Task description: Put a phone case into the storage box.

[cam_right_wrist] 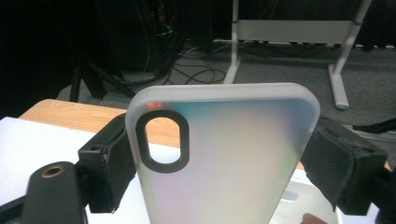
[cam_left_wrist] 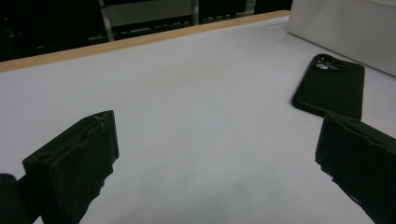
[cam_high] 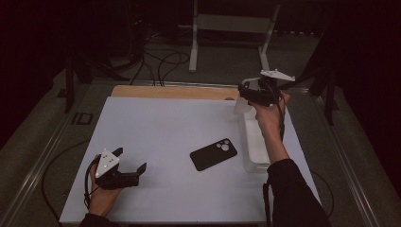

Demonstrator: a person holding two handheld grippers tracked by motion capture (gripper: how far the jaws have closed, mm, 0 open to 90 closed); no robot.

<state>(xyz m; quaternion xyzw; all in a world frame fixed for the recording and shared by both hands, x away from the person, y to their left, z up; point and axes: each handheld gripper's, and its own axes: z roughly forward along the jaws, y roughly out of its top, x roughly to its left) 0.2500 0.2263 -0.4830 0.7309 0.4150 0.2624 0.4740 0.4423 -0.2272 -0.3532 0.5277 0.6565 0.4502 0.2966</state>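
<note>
We take the white bin [cam_high: 253, 151] at the right edge of the bench [cam_high: 161, 142] as our landmark. Our right tool [cam_high: 242, 97] is raised above the far end of that bin, and in the right gripper view its two black pads press on the long edges of a frosted translucent phone case [cam_right_wrist: 233, 158], so it is clenched on the case. The case stands upright between the jaws, its rounded top end up and its dark-rimmed oval camera cut-out [cam_right_wrist: 162, 143] near the upper corner beside the one jaw. In the high view the case shows as a pale slab [cam_high: 241, 106] hanging below the tool, just over the bin's far corner; we cannot tell whether it touches the bin's rim.

A black phone case [cam_high: 213, 153] lies flat on the bench just to the left of the bin, apart from it, its camera end turned toward the bin. In the left gripper view the same black case [cam_left_wrist: 332, 88] lies beyond the one jaw, with the bin's white wall [cam_left_wrist: 345, 28] behind it.

Our left tool [cam_high: 132, 163] rests low on the bench well to the left of the bin, near the near edge, pointing toward the black case. Its jaws stand wide apart with bare bench between them, so it is released and holds nothing.
</note>
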